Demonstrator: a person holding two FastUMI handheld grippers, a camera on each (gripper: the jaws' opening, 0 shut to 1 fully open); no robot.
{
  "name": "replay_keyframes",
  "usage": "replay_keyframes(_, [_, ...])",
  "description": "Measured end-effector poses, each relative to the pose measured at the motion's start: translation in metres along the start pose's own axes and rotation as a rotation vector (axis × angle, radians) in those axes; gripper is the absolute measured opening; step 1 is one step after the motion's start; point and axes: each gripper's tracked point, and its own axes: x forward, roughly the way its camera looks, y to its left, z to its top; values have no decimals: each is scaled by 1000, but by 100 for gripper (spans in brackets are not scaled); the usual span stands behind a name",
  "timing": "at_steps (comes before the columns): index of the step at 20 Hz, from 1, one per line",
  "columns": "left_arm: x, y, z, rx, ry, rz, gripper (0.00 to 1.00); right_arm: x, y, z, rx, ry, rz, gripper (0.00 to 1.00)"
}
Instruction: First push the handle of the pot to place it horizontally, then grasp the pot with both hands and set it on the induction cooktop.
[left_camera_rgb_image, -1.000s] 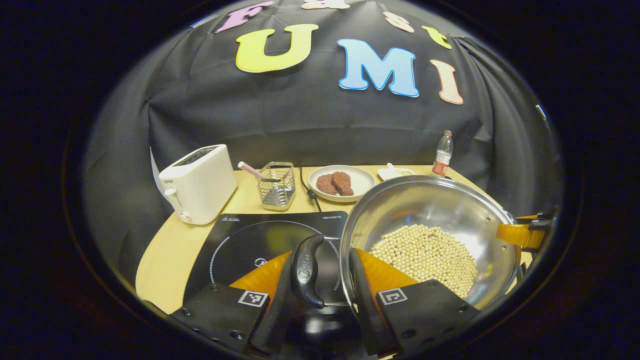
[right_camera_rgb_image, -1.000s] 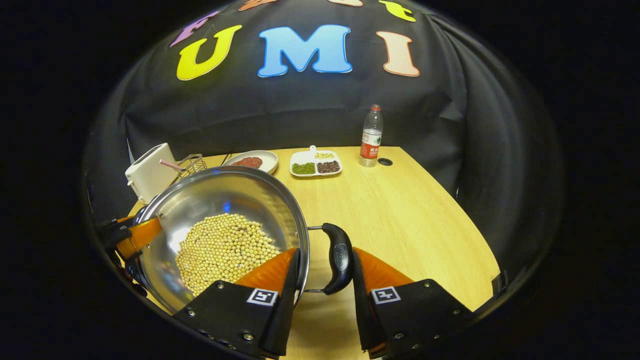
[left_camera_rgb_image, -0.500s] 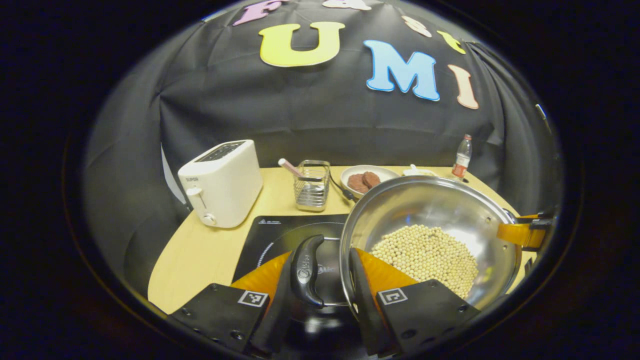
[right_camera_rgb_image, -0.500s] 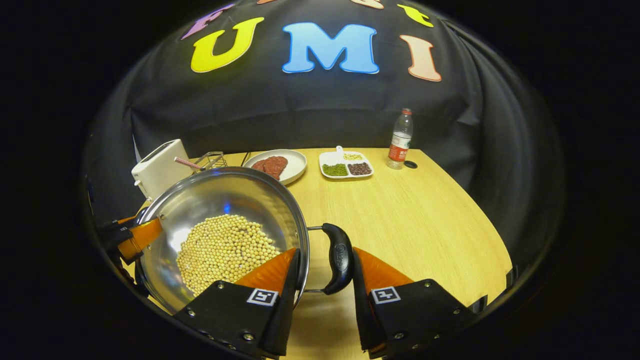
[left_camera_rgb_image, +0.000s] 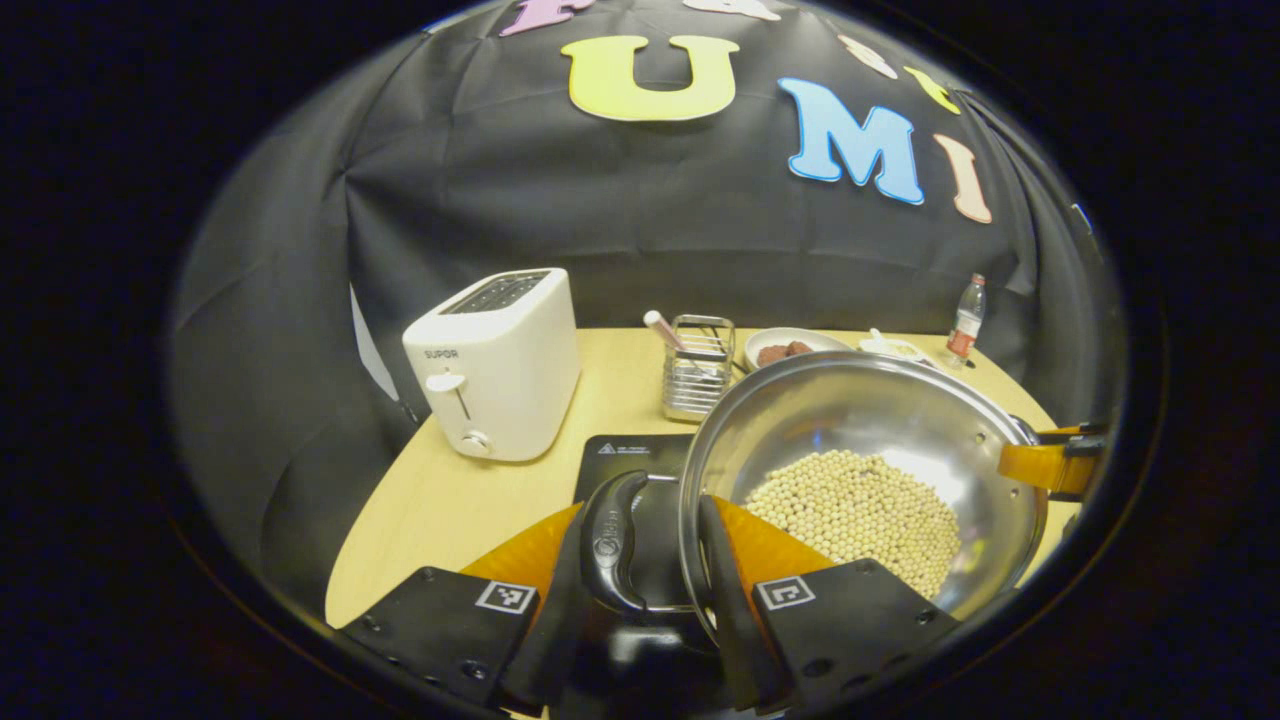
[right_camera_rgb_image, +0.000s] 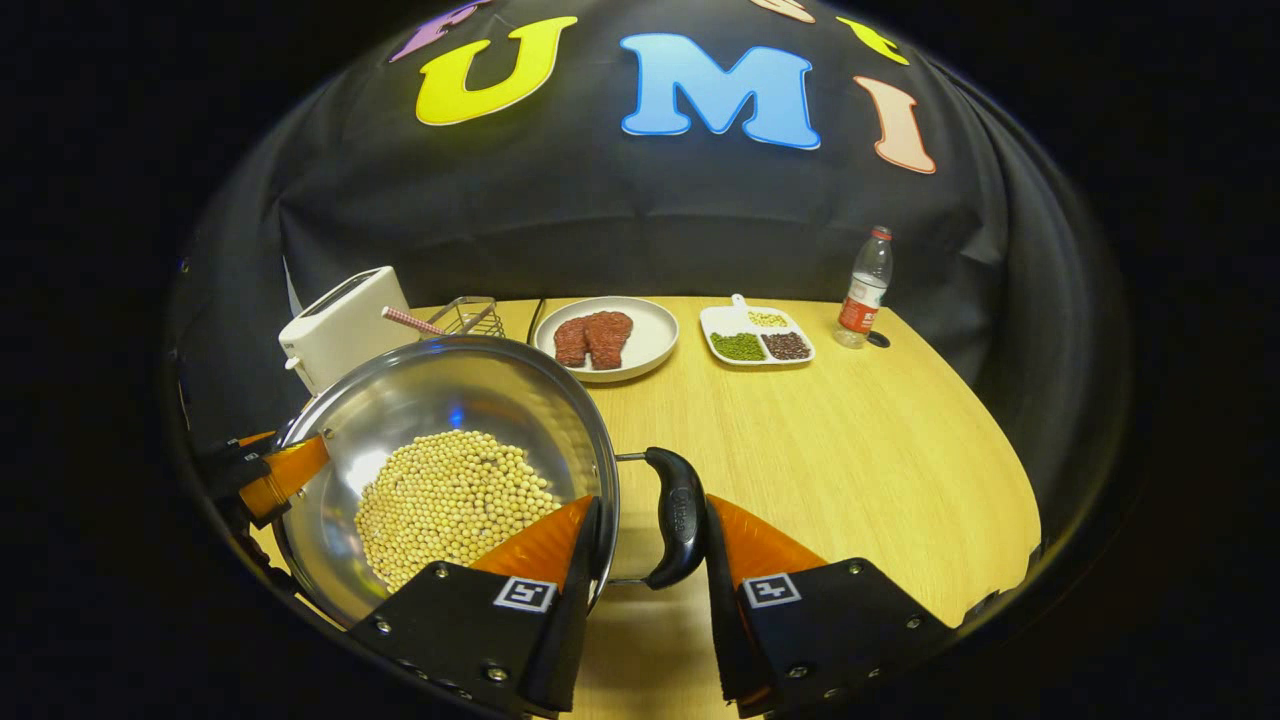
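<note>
A steel pot (left_camera_rgb_image: 880, 420) holding pale beans (left_camera_rgb_image: 850, 505) hangs between both grippers, over the black induction cooktop (left_camera_rgb_image: 625, 455). My left gripper (left_camera_rgb_image: 640, 560) is shut on the pot's black left handle (left_camera_rgb_image: 608, 540), one finger outside the handle and one inside the rim. Across the pot shows the right gripper's orange finger (left_camera_rgb_image: 1040, 465). In the right gripper view, my right gripper (right_camera_rgb_image: 650, 560) is shut the same way on the pot's right handle (right_camera_rgb_image: 680, 515). The pot (right_camera_rgb_image: 450, 400) and beans (right_camera_rgb_image: 450, 505) sit to its left, the left gripper's finger (right_camera_rgb_image: 275, 475) beyond.
A white toaster (left_camera_rgb_image: 495, 365) stands left of the cooktop, a wire basket (left_camera_rgb_image: 698, 365) behind it. Farther back are a plate of meat (right_camera_rgb_image: 605, 338), a divided dish of beans (right_camera_rgb_image: 760, 338) and a water bottle (right_camera_rgb_image: 863, 290). Bare wooden table (right_camera_rgb_image: 850, 450) lies right of the pot.
Both grippers have carried the pot leftward. The toaster looks nearer and larger, and more of the cooktop has slid beneath the pot. Both grips are unchanged.
</note>
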Motion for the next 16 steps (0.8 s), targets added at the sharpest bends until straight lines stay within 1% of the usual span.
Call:
replay_keyframes(1, [2, 5, 0, 2, 3, 5, 62, 1, 5, 0, 1, 2, 6, 53])
replay_keyframes(2, [3, 11, 0, 3, 4, 8, 62, 2, 10, 0, 1, 3, 11, 53])
replay_keyframes(3, [4, 16, 1, 4, 7, 12, 65, 4, 11, 0, 0, 1, 16, 53])
replay_keyframes(4, [5, 16, -1, 4, 10, 16, 66, 4, 11, 1, -4, -1, 21, 53])
replay_keyframes(6, [4, 18, -1, -1, 13, 24, 66, 5, 13, 2, -17, -7, 31, 53])
replay_keyframes(7, [5, 19, -3, -7, 14, 30, 62, 6, 14, 3, -20, -11, 38, 53])
replay_keyframes(8, [6, 19, -3, -10, 14, 36, 66, 8, 15, 3, -18, -13, 47, 53])
replay_keyframes(10, [4, 19, -1, -11, 5, 42, 67, 9, 13, 2, -21, -12, 61, 53])
replay_keyframes(12, [4, 19, 1, -6, -3, 40, 71, 6, 12, 1, -4, -7, 86, 54])
replay_keyframes(13, [2, 22, 11, 3, -41, 56, 74, 2, 7, 5, -9, -35, 82, 60])
replay_keyframes(14, [-3, 25, 26, 11, -97, 72, 72, -6, 0, 15, -28, -86, 77, 64])
replay_keyframes(16, [-25, 23, 56, 12, -194, 100, 100, -25, -18, 34, -79, -191, 57, 94])
